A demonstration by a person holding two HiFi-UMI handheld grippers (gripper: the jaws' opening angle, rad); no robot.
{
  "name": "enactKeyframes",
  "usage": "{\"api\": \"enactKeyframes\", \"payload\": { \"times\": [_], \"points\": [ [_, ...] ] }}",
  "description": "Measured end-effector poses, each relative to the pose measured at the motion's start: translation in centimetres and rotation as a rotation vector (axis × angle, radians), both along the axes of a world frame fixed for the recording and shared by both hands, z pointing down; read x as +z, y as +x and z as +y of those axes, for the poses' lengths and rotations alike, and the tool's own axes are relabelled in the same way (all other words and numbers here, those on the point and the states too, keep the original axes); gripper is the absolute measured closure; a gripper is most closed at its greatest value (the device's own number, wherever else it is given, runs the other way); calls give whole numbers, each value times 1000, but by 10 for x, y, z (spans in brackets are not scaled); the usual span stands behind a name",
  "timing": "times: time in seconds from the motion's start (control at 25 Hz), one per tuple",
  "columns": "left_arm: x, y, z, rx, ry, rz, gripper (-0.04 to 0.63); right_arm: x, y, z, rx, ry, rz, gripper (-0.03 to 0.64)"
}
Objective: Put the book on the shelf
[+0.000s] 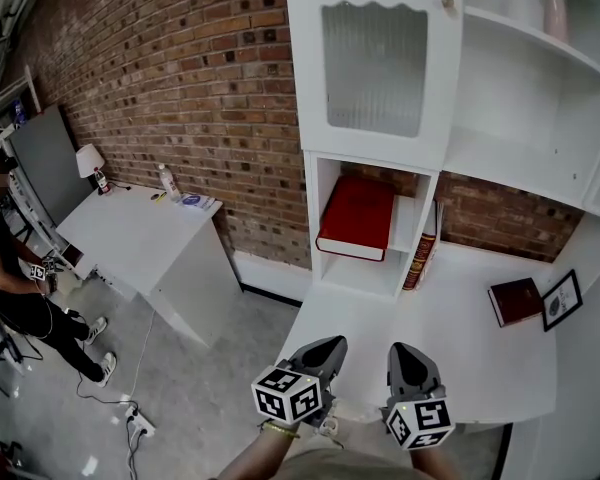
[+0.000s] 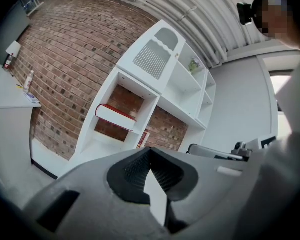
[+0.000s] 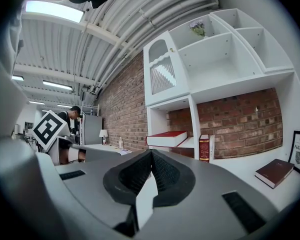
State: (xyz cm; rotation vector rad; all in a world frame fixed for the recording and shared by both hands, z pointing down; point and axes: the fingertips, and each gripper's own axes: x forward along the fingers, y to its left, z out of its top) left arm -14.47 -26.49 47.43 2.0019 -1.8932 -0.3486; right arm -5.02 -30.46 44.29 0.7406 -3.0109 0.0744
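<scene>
1. Left gripper (image 1: 332, 342): jaws pressed fully together, nothing between the pads. Held level, low in front of the cubby (image 1: 311, 213), tips aimed toward it.
2. Right gripper (image 1: 404, 349): jaws likewise closed tight on nothing. Level, in front of the cubby and slightly to its right.
3. Dark red book (image 1: 514, 301): lying flat on the white counter (image 1: 460, 368), cover up, well out to the right of the cubby and outside it.
4. Relative to the jaws: well apart from both pairs, ahead and off to the right of the right gripper's tips, farther still from the left. No contact.
5. Red book (image 1: 358, 218): flat on the small shelf inside the cubby.
6. Upright book (image 1: 421, 248): gilt spine, leaning against the outside of the cubby's right wall.
7. Picture frame (image 1: 562, 300): propped up farther right of the cubby than the dark red book.
8. White table (image 1: 140, 238): against the brick wall, well left of the cubby, with a person (image 1: 10, 268) standing at its far side.
</scene>
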Motion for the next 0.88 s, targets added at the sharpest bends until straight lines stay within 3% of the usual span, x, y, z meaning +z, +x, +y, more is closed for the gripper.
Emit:
{"api": "enactKeyframes", "payload": {
  "times": [0.88],
  "points": [
    [-4, 0, 4, -5, 21, 41, 591, 0, 1, 5, -20, 3, -5, 611]
  ]
}}
